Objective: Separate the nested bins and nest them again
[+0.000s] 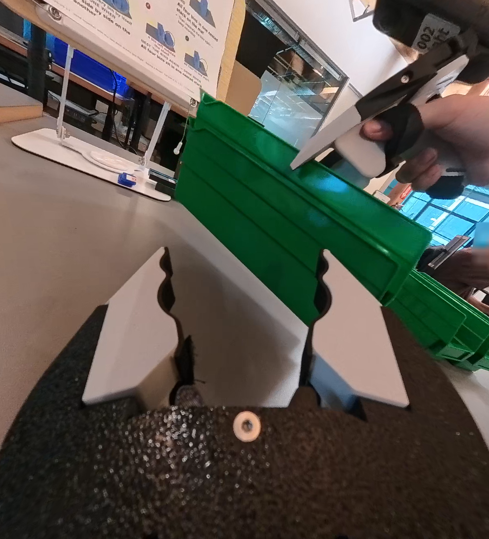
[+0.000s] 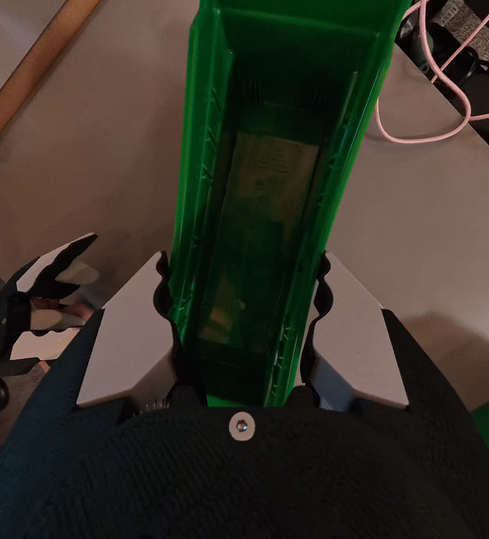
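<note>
A stack of nested green bins (image 1: 266, 210) lies on the grey table (image 1: 62, 233), just ahead and to the right of my left gripper (image 1: 243, 262), which is open and empty. My right gripper (image 2: 243, 262) looks down into the top bin (image 2: 266, 87). Its jaws stand wide apart and straddle that bin, with the pads close against both side walls. In the left wrist view one of its fingers (image 1: 325, 137) rests at the top bin's rim, with a hand holding the gripper. A pale label (image 2: 266, 204) lies on the bin's floor. The left gripper also shows in the right wrist view (image 2: 85, 280).
A white stand (image 1: 71, 148) holding an instruction sheet (image 1: 138, 35) stands behind the bins, with a small blue item (image 1: 126, 178) on its base. A pink cable (image 2: 430, 128) loops at the table's right edge. A wooden ledge (image 2: 18, 96) runs along the left.
</note>
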Demonstrator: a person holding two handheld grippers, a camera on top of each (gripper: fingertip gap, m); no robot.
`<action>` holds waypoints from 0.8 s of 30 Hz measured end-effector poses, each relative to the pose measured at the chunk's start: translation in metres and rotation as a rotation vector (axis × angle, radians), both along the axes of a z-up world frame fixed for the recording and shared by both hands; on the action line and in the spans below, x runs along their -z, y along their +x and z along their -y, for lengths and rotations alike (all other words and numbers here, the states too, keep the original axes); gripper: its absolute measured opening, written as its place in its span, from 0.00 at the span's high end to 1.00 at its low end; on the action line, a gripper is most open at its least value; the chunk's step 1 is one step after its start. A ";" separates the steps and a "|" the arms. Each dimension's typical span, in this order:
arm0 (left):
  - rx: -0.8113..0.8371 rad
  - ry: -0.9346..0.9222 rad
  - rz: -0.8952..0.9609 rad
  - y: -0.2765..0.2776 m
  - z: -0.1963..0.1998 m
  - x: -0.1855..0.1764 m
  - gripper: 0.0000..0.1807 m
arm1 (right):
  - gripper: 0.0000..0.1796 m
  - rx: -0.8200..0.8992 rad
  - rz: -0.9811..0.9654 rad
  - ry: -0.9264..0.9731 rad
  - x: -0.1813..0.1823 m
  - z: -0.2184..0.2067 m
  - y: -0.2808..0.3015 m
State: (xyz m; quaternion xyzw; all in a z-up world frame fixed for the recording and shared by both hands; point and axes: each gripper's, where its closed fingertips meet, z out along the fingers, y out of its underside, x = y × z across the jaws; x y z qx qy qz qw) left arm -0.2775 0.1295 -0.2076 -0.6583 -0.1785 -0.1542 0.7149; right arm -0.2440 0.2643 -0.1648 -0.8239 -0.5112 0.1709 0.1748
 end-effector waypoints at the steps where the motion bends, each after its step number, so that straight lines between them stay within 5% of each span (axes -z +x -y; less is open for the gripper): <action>1: 0.000 0.000 0.000 0.000 0.000 0.000 0.46 | 0.44 0.001 -0.003 -0.004 0.000 0.000 0.000; 24: 0.001 0.002 0.002 0.000 0.000 0.000 0.47 | 0.44 -0.001 0.001 -0.068 0.014 0.006 0.002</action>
